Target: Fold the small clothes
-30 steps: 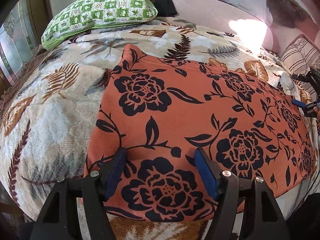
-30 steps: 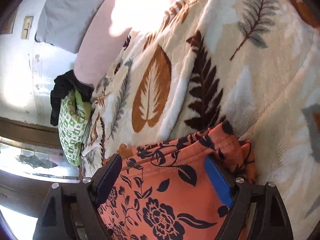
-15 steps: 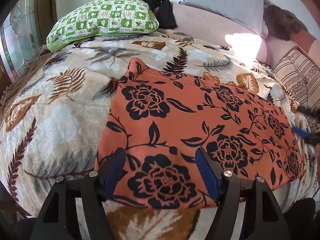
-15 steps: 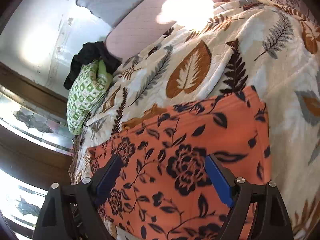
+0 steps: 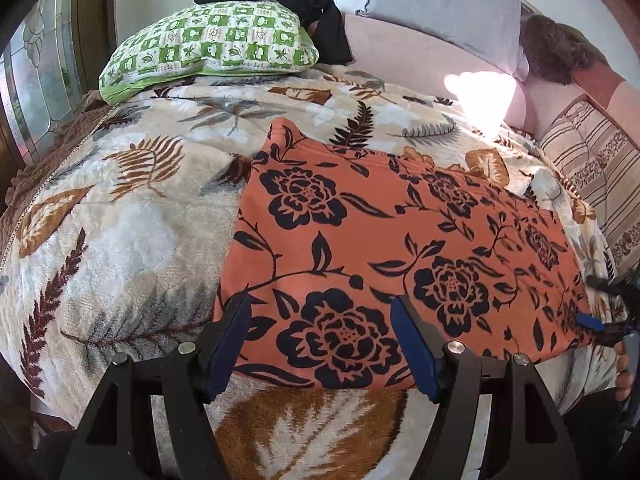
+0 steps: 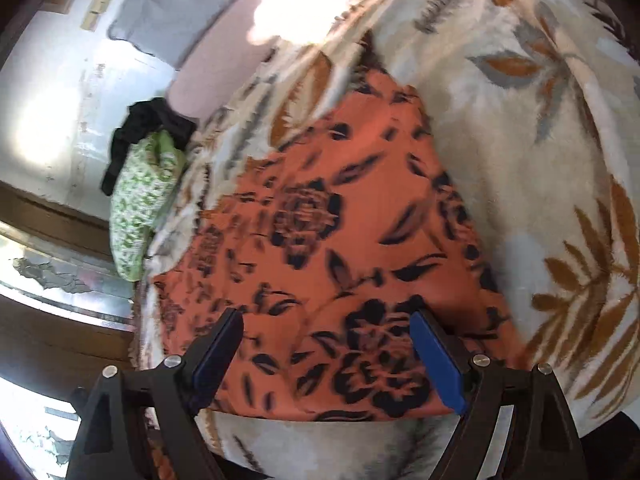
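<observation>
Nearest, the left gripper (image 5: 320, 340) hangs over the bed's near edge, jaws spread and empty above the orange floral garment (image 5: 400, 240). The right gripper (image 6: 326, 354), jaws also spread and gripping nothing, has swept back from the garment's far hem to its near edge. The garment now lies flat on the leaf-print blanket (image 5: 120, 220); both near corners look ready for pinching. Beyond sits a green pillow (image 5: 212, 44).

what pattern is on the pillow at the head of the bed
The pillow has a green and white check with small leaf and flower prints, clearest in the left wrist view.
</observation>
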Demonstrator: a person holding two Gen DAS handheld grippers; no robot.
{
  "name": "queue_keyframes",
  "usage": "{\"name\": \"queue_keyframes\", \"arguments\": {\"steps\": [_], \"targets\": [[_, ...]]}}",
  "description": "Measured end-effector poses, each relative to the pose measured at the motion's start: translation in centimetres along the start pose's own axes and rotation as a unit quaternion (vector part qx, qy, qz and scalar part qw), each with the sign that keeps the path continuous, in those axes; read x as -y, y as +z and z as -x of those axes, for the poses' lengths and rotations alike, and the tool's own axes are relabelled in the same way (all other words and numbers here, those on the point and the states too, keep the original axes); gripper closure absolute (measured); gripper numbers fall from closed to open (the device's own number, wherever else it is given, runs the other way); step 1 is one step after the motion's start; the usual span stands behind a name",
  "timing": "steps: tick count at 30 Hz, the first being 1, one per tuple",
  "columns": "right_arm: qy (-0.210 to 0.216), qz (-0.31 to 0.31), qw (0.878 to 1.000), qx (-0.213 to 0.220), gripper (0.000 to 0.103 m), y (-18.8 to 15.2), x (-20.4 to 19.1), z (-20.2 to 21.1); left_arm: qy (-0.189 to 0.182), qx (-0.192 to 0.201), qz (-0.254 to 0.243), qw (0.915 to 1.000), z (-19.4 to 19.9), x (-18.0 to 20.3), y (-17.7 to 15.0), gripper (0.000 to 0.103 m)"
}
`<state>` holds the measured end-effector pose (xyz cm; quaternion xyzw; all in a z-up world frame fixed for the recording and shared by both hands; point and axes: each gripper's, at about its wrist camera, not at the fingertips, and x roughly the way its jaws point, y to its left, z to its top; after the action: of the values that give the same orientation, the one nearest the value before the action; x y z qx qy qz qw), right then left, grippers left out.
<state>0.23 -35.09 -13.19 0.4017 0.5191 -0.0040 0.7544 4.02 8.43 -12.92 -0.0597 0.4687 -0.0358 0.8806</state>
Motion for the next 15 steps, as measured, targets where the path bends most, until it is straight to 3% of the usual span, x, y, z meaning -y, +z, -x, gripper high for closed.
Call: {"name": "queue_keyframes", "arguments": {"steps": [4,7,12,15], "targets": [[0.024,0.027,0.999,0.014,0.016,0.1,-3.0,1.6,0.016,-0.001,0.007,0.9999,-0.4,-0.5,-0.2,0.030],[0.065,0.081,0.994,-0.027,0.016,0.9,-7.1,-0.2,0.020,-0.001,0.009,0.9997,-0.8,-0.5,-0.1,0.030],[0.116,0.144,0.975,-0.124,0.016,3.1,-14.5,-7.9,0.033,0.006,0.000,0.9994,-1.4,-0.4,0.5,0.030],[0.113,0.144,0.970,-0.163,0.016,4.5,-16.3,-13.5,0.040,0.004,-0.002,0.9992,-2.2,-0.6,0.9,0.030]]}}
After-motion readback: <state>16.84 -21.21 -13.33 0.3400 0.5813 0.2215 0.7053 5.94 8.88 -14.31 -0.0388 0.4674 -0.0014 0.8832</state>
